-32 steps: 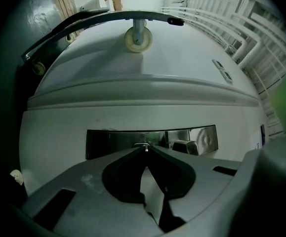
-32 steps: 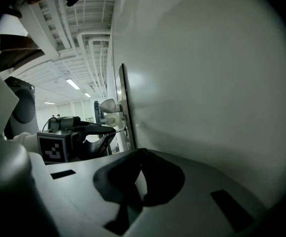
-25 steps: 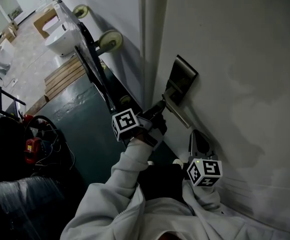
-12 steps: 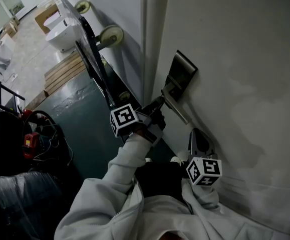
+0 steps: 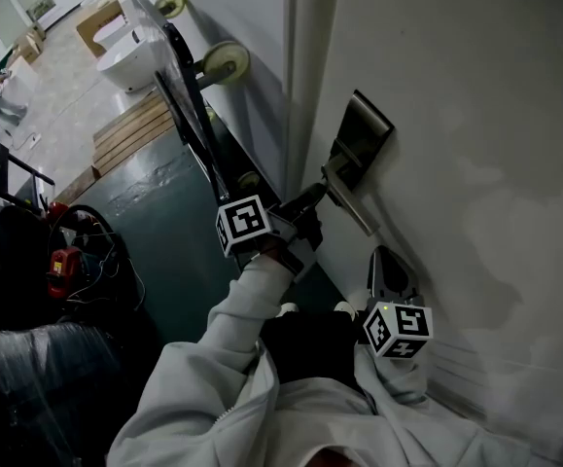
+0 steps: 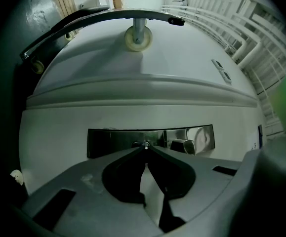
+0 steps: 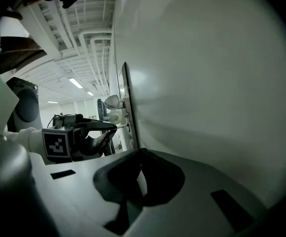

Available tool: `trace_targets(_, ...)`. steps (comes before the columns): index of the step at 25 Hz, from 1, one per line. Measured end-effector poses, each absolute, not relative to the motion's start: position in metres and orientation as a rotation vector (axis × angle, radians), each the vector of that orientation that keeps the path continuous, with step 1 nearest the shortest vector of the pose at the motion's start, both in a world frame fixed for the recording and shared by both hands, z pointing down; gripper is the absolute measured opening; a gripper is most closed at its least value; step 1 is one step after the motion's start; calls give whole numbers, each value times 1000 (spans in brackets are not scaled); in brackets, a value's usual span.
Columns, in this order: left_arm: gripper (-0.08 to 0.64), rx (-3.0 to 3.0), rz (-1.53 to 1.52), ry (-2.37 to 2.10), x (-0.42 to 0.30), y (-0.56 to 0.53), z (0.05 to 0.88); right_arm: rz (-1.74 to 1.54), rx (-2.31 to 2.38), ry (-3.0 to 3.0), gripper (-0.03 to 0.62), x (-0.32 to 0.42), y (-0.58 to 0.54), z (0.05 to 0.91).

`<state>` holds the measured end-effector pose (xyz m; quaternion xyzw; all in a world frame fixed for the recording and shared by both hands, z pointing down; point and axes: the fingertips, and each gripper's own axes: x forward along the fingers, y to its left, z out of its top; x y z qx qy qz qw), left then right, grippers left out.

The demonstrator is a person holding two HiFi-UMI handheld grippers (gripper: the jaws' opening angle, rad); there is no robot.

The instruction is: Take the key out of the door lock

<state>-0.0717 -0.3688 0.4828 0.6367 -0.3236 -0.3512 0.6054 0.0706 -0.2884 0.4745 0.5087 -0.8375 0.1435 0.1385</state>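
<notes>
The white door point(image 5: 475, 115) carries a steel lock plate point(image 5: 364, 134). At seven o'clock of the plate in the head view, the left gripper point(image 5: 312, 199) has its jaws pinched shut on the key point(image 6: 141, 144), which sits in the lock; the right gripper point(image 7: 140, 154), at four o'clock of the left, is closed on nothing. A pull off the keyway's axis could bind the key or slip the thin pinch.

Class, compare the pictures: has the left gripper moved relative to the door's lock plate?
No. The left gripper stays with its fingers on the key at the lock plate, beside the door handle; both shifted together, so only the camera moved.
</notes>
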Motion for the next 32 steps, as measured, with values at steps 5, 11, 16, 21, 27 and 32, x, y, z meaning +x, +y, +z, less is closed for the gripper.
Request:
trace_targets(5, 25, 1592, -751, -847, -72, -367, 478, 405, 1465, -2431, 52, 71, -287, 472)
trace_targets(11, 25, 1608, -742, -895, -74, -366, 478, 401, 1494, -2418, 52, 81, -289, 469)
trace_targets(16, 25, 1401, -857, -779, -73, -364, 483, 409, 1501, -2416, 52, 83, -286, 469)
trace_targets(21, 25, 1360, -874, -772, -74, -364, 484, 416, 1502, -2418, 52, 83, -287, 471)
trace_targets(27, 25, 1439, -855, -820, -86, -347, 479, 416, 1486, -2417, 52, 81, -289, 473)
trace_targets(32, 25, 1448, -862, -840, -102, -325, 481, 417, 1426, -2451, 52, 63, -285, 476)
